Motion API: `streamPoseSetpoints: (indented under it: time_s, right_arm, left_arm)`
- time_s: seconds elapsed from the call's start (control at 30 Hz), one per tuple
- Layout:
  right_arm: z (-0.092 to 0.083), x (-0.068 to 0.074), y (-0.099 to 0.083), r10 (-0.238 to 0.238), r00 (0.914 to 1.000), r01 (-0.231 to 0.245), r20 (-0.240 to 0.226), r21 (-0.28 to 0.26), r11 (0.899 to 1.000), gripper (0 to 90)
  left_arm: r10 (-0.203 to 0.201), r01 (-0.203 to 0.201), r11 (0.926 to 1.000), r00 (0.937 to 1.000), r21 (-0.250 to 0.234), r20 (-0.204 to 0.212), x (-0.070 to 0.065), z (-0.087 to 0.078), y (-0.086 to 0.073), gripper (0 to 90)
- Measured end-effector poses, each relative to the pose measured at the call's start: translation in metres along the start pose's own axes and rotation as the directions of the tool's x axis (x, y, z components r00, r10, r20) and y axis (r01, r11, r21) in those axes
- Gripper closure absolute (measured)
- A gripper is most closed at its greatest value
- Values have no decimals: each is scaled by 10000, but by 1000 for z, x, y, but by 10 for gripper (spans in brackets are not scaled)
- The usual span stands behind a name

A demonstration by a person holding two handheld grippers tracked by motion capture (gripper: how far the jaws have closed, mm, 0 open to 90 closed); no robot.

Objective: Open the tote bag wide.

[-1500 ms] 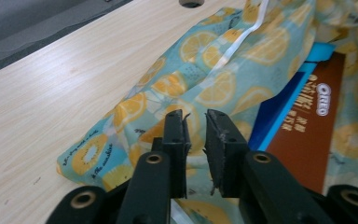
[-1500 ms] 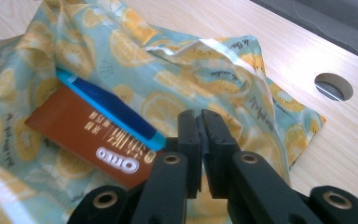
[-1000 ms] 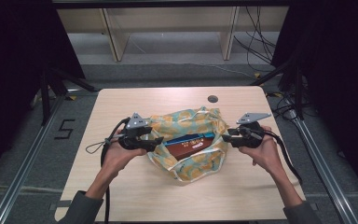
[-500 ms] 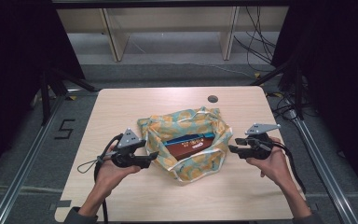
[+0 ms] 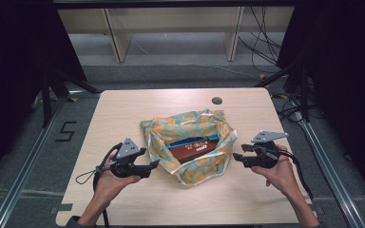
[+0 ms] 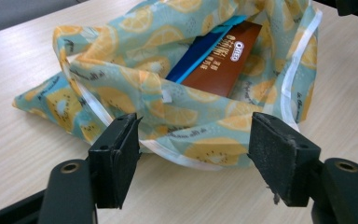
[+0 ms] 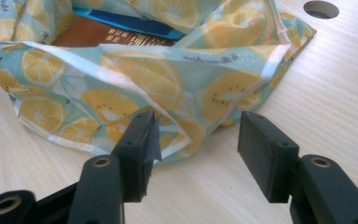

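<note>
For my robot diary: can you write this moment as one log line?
left gripper: open, beside bag | right gripper: open, beside bag | jaws just opened, nothing between | brown box inside bag

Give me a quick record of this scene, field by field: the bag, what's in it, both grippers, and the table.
bag: fruit-print bag, mouth open, lying mid-table
contents: brown box on a blue one
left gripper: jaws just opening, nothing between them, at the bag's left edge
right gripper: jaws just opening, nothing held, at the bag's right edge
table: light wood, round hole near far edge
</note>
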State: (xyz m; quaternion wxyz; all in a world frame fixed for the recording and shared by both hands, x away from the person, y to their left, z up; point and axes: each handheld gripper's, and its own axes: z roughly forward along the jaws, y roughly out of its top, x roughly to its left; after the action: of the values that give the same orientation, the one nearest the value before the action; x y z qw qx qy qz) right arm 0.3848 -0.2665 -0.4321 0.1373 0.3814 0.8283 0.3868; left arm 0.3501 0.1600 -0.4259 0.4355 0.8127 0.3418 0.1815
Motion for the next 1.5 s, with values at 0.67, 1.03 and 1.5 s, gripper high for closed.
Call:
streamPoseSetpoints:
  time_s: [0.67, 1.03, 1.5]
  right_arm:
    - [-5, 9, -20, -91, 9999, 93, 90, -179, 9998, 393]
    - [-4, 17, -43, -241, 9989, 231, 390, 264, 9994, 376]
    - [-5, 28, -65, -523, 9974, 506, 498, 356, 9981, 322]
  left_arm:
    - [-599, 600, 9982, 9981, 78, -140, -7, 1, -35, 263]
    - [-535, 542, 9973, 9985, 490, -152, -14, 3, -59, 253]
    - [-478, 457, 9967, 9984, 668, 298, -38, 14, -81, 200]
